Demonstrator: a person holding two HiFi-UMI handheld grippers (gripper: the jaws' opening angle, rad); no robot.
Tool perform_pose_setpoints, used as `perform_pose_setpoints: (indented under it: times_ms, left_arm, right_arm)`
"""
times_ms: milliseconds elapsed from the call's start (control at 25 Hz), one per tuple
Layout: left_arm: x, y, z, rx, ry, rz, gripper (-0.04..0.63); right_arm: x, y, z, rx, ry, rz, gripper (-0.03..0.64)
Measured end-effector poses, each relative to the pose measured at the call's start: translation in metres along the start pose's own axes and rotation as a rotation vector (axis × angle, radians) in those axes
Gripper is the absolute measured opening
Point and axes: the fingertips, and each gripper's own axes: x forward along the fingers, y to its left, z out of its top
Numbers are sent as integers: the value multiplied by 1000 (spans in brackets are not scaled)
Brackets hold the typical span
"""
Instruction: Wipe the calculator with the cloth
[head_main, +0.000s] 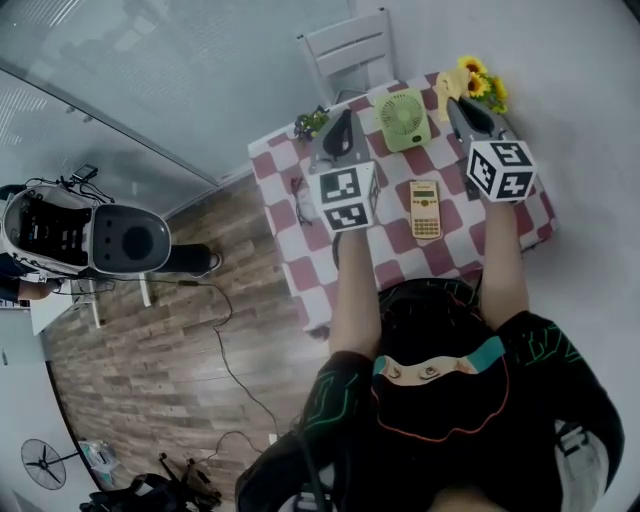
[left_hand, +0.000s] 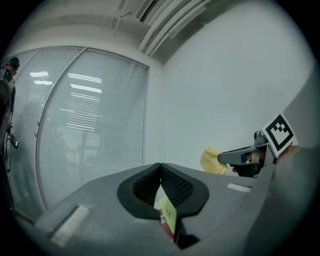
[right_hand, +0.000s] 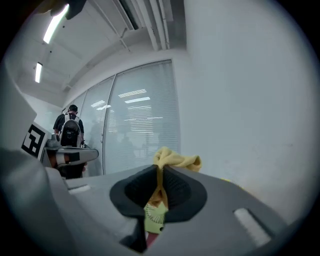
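Observation:
A yellow calculator (head_main: 425, 208) lies flat on the red-and-white checkered table (head_main: 400, 265), between my two arms. My right gripper (head_main: 461, 101) is held up over the table's far right, shut on a yellow cloth (head_main: 447, 90). In the right gripper view the cloth (right_hand: 173, 159) bunches out above the closed jaws (right_hand: 160, 172). My left gripper (head_main: 342, 118) hovers over the far left of the table, shut with nothing in it; its tips meet (left_hand: 160, 165). Both grippers point up and away from the calculator. The left gripper view shows the right gripper (left_hand: 246, 157) and the cloth (left_hand: 212, 161).
A green desk fan (head_main: 403, 118) stands behind the calculator, with sunflowers (head_main: 481, 84) at the far right corner and a small plant (head_main: 311, 122) at the far left. A white chair (head_main: 350, 48) stands beyond the table. A white machine (head_main: 90, 235) stands on the wood floor, left.

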Motion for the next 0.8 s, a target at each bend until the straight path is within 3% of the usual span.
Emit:
perform_pose_setpoints:
  times_ms: [600, 800]
  left_arm:
    - [-15, 13, -9, -2, -18, 85, 11]
    - [-13, 13, 0, 7, -83, 97, 9]
  right_arm:
    - [-12, 9, -1, -91, -7, 2, 37]
    - [-14, 5, 2, -104, -22, -8, 38]
